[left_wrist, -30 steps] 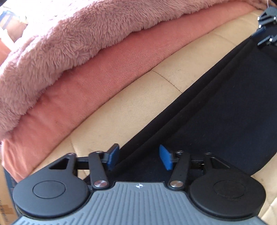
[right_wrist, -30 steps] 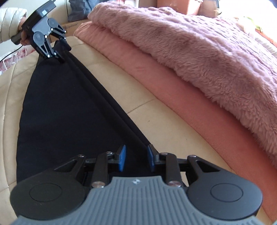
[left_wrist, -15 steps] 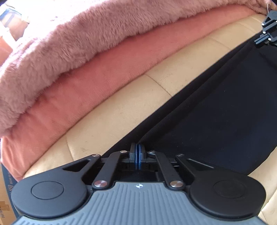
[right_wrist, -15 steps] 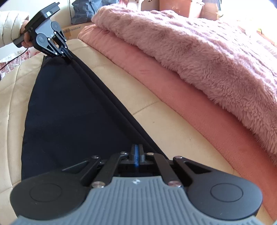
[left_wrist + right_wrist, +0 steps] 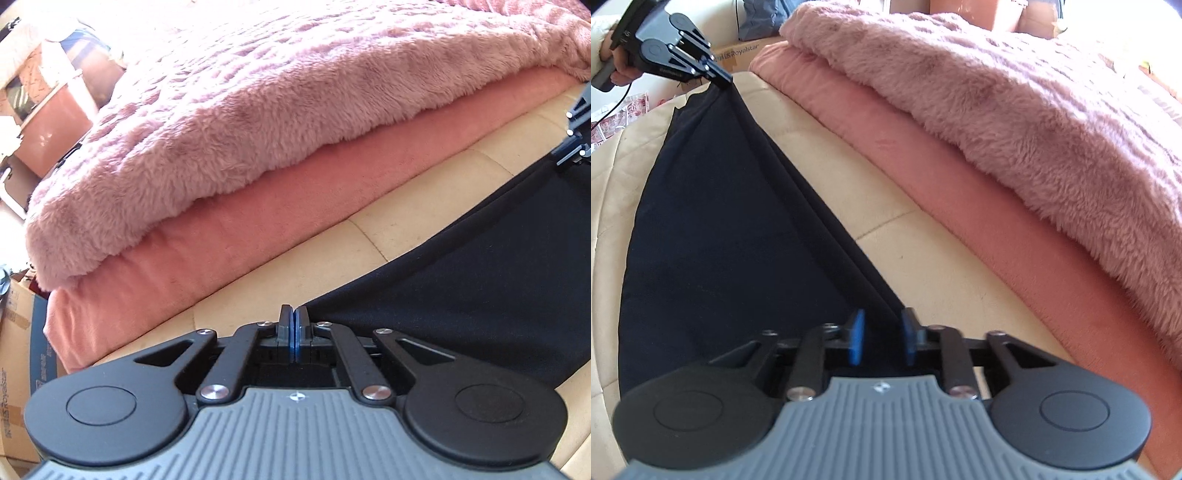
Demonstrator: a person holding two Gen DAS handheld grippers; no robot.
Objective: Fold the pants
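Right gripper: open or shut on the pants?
Open. The right gripper shows a gap between its blue fingers, with the black pants edge lying between them.

Pants (image 5: 731,236) spread flat on the cushion (image 5: 942,273), stretched lengthwise between left gripper (image 5: 726,79) at the far corner and right gripper (image 5: 881,334) at the near edge. Right of the pants, a folded blanket (image 5: 979,206) on the cushion, with a fluffy throw (image 5: 1015,96) piled on top. Cardboard box (image 5: 738,55) behind.
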